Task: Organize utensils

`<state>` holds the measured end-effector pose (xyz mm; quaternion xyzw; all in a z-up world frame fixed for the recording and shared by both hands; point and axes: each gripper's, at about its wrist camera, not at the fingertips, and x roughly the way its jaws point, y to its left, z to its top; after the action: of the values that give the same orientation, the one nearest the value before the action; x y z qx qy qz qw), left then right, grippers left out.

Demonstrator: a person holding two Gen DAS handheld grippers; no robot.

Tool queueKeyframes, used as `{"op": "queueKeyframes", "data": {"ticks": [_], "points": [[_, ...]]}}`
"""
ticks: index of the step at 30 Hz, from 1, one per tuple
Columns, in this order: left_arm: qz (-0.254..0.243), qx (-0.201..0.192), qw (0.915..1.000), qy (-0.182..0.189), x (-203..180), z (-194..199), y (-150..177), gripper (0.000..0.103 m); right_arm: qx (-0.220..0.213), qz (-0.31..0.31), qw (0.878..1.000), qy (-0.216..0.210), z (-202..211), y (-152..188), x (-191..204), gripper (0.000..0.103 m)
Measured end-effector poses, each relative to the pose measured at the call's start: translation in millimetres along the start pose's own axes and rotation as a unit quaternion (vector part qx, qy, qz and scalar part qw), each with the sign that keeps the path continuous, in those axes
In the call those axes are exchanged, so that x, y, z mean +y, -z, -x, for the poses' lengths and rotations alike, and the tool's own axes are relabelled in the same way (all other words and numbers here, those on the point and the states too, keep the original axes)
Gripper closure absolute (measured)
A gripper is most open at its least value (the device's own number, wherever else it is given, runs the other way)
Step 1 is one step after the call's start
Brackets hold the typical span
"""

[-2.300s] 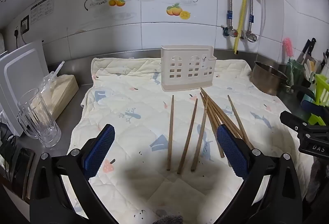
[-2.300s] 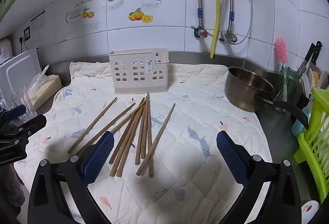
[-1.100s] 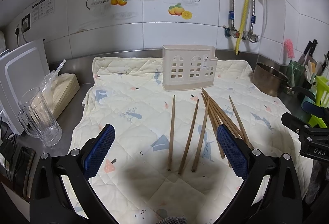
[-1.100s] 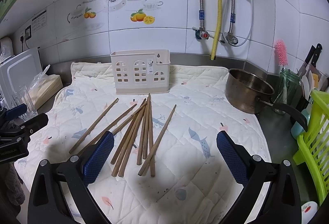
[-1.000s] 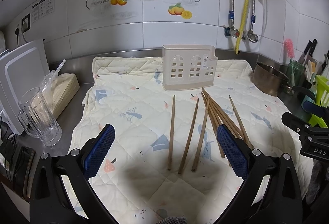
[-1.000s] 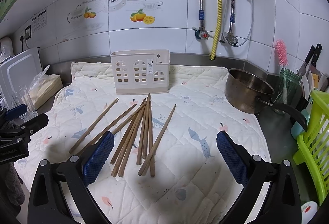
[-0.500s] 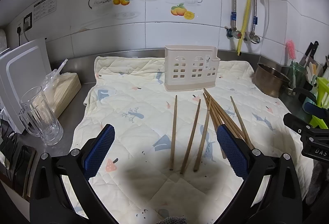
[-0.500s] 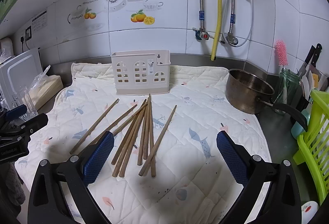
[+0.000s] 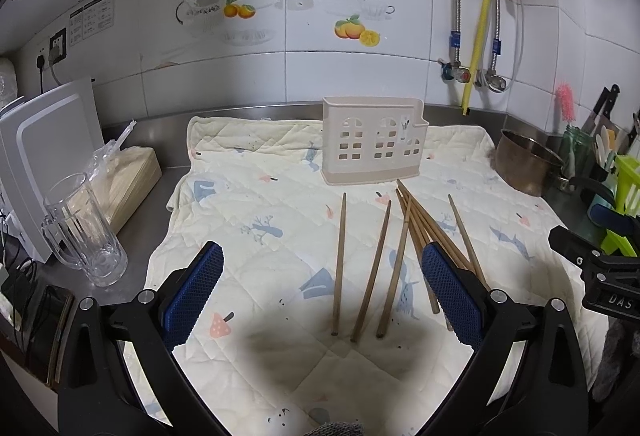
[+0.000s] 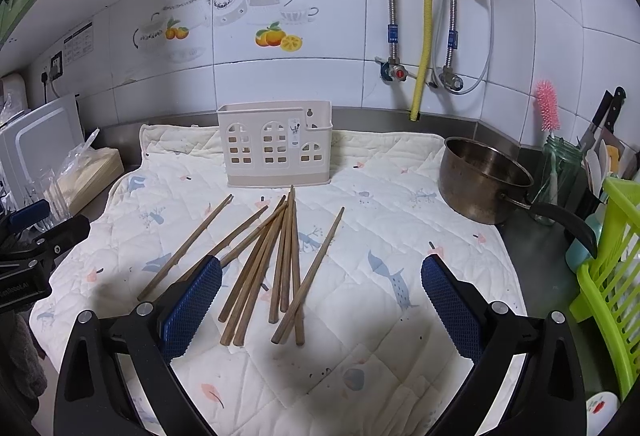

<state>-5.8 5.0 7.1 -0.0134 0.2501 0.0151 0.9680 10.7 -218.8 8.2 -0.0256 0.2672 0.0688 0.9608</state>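
Several brown wooden chopsticks [image 9: 394, 248] [image 10: 280, 256] lie loose, fanned out on a quilted cream mat [image 9: 256, 220] [image 10: 400, 236]. Behind them stands an upright beige utensil holder [image 9: 374, 146] [image 10: 276, 148] with window cut-outs. My left gripper [image 9: 322, 294] hovers open above the mat's near side, the chopstick ends between and beyond its blue pads. Over the near ends of the chopsticks, my right gripper [image 10: 320, 300] is open too, holding nothing. Each gripper shows at the other view's edge.
A glass mug [image 9: 82, 232], a wrapped beige stack [image 9: 128, 176] and white boards [image 9: 44, 152] stand at the left. A steel pot [image 10: 482, 180], a jar with a pink brush [image 10: 554, 164] and a green rack [image 10: 612, 276] sit at the right. Tiled wall with pipes behind.
Both cameras have tipped slightly upward and back, so the holder and chopsticks sit a little lower in the views. Nothing on the mat has moved; both grippers stay open.
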Motion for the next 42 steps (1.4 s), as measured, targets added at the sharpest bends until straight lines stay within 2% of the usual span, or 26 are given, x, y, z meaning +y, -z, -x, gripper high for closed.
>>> {"op": "queueKeyframes", "data": {"ticks": [23, 30, 42], "points": [[-0.003, 0.008, 1.0000, -0.004, -4, -7, -2, 0.005, 0.006, -0.006, 1.000, 0.000, -6, 0, -3, 0.006], [-0.004, 0.029, 0.9995, -0.005, -3, -21, 0, 0.005, 0.021, -0.011, 1.000, -0.002, -19, 3, -6, 0.006], [0.012, 0.089, 0.9959, -0.014, 15, -53, 12, 0.005, 0.062, -0.009, 0.998, -0.009, -51, 16, -3, 0.007]]}}
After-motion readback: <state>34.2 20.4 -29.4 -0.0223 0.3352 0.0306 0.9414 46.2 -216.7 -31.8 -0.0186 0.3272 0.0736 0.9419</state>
